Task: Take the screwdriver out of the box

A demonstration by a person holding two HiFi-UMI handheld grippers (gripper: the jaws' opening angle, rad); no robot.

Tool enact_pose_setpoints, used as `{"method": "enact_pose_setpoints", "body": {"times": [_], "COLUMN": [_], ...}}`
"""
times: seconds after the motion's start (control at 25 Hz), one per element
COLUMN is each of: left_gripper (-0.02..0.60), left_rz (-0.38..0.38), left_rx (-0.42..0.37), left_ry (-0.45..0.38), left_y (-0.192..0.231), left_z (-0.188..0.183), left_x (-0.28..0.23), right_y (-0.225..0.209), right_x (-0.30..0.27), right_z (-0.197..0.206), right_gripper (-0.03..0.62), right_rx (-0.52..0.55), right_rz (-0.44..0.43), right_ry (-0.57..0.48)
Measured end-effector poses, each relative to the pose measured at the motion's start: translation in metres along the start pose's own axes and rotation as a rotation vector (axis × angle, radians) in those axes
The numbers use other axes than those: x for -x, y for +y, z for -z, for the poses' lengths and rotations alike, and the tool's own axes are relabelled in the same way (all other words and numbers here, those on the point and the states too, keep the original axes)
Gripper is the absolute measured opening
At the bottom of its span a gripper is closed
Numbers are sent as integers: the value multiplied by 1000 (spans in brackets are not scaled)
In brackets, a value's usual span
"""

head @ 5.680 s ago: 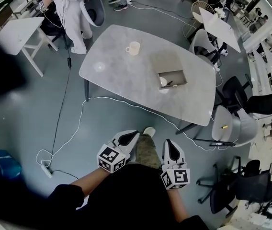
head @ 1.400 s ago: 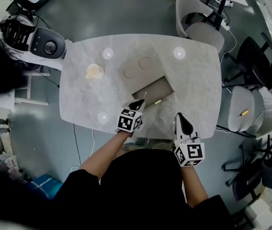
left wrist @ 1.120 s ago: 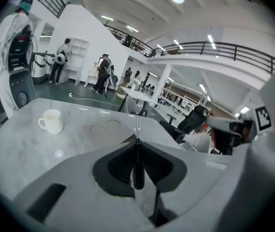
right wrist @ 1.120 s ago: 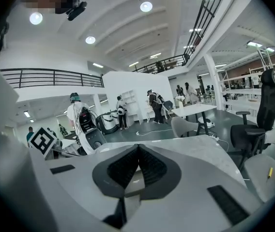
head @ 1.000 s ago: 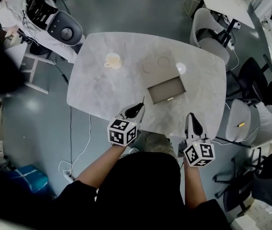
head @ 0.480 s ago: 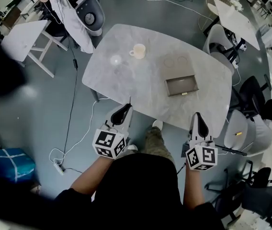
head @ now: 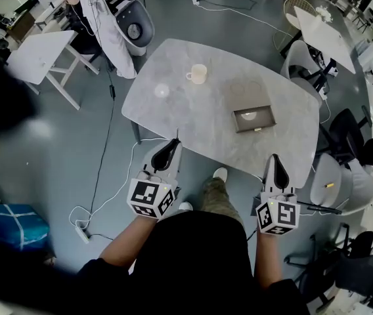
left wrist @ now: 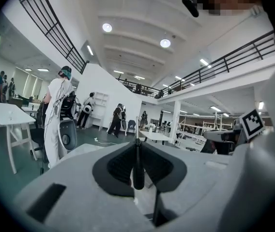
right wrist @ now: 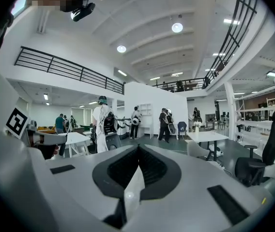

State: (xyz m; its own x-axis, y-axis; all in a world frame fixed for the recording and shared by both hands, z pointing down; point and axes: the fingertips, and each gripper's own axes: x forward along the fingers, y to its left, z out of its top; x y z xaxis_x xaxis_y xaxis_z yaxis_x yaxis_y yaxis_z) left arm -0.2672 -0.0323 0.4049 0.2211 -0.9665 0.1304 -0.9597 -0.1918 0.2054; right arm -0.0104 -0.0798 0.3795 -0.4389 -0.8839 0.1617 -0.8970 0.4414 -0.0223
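A thin dark screwdriver [left wrist: 137, 164] with a metal shaft [head: 176, 137] stands between the jaws of my left gripper [head: 171, 147], which is shut on its handle. That gripper [left wrist: 137, 142] hangs in front of my body, off the near edge of the grey table [head: 173, 110]. The open brown box [head: 254, 119] lies on the table's right part, well away from both grippers. My right gripper [head: 276, 167] is held over the floor near the table's right corner. Its jaws [right wrist: 137, 148] meet at the tips with nothing between them.
A cream mug [head: 199, 74] stands at the table's far side. A small yellowish item [head: 257, 129] lies by the box's near wall. Chairs [head: 334, 182] crowd the right, white tables [head: 37, 56] the left and back. A white cable [head: 117, 176] and a power strip [head: 81, 230] lie on the floor.
Both grippers have drawn back from the table toward my body and risen, the left one still holding the screwdriver. The table and box now lie farther off in the head view.
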Motion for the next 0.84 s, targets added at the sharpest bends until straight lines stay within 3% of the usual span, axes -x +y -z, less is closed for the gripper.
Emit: {"method": "enact_pose_setpoints", "body": {"times": [0.4, 0.84], "left_gripper": [49, 49], "left_rz": [3, 36], "left_rx": [-8, -17], "left_ry": [-41, -41], "left_y": [0, -19], "left_z": [-19, -17], "left_x": [-10, -36], "right_y": [-8, -23], "right_x": [-7, -13], "right_z": [-5, -11], "right_gripper": [3, 4], "right_rx": [33, 25], "right_rz": [9, -22], "right_ry": [19, -1]}}
